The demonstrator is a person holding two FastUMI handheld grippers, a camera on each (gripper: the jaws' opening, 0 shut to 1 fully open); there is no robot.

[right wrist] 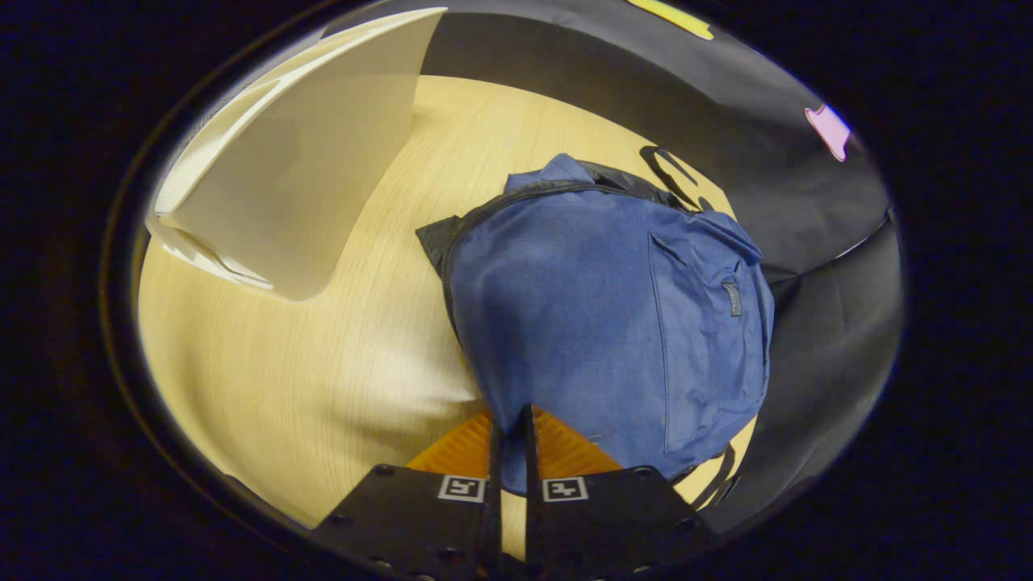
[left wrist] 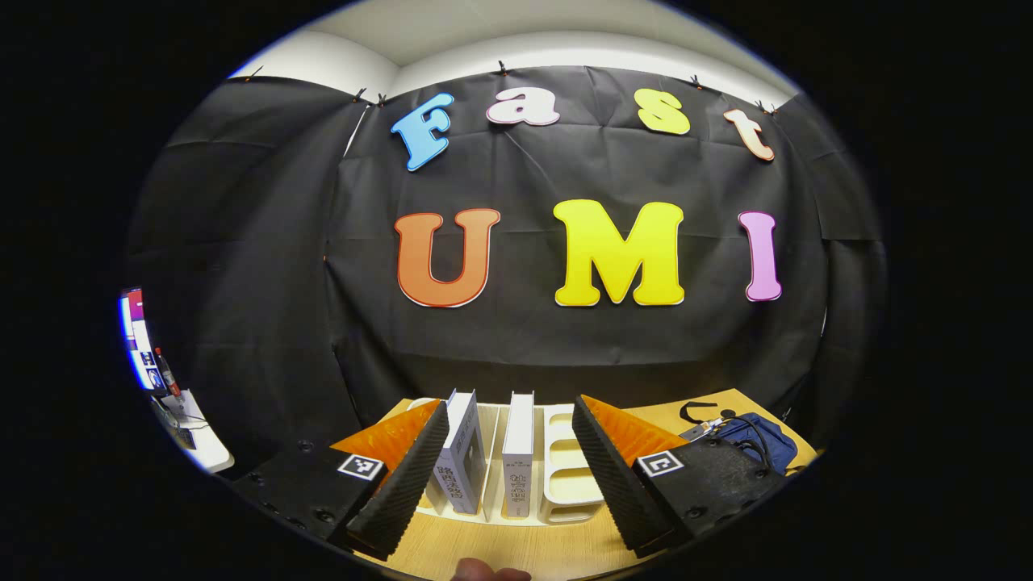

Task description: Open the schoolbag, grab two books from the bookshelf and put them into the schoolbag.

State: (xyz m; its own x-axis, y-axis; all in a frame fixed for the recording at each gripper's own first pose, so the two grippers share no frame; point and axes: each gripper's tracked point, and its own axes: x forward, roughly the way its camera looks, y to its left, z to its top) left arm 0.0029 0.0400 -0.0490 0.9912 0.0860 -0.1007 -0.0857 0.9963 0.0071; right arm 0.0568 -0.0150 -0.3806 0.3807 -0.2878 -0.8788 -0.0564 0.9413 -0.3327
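The pale wooden tabletop (right wrist: 339, 355) carries a blue fabric schoolbag (right wrist: 605, 323) lying flat, its zipped top pointing away from the right tool (right wrist: 510, 428), whose fingers are pinched nearly together on the bag's near edge. Left of the schoolbag, a white slotted plastic bookshelf (left wrist: 565, 468) holds two upright grey-white books (left wrist: 462, 460), spines towards the wide-open, empty left tool (left wrist: 510, 460).

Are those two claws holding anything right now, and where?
The right gripper pinches the near edge of the blue schoolbag. The left gripper is open, holding nothing, facing the books.
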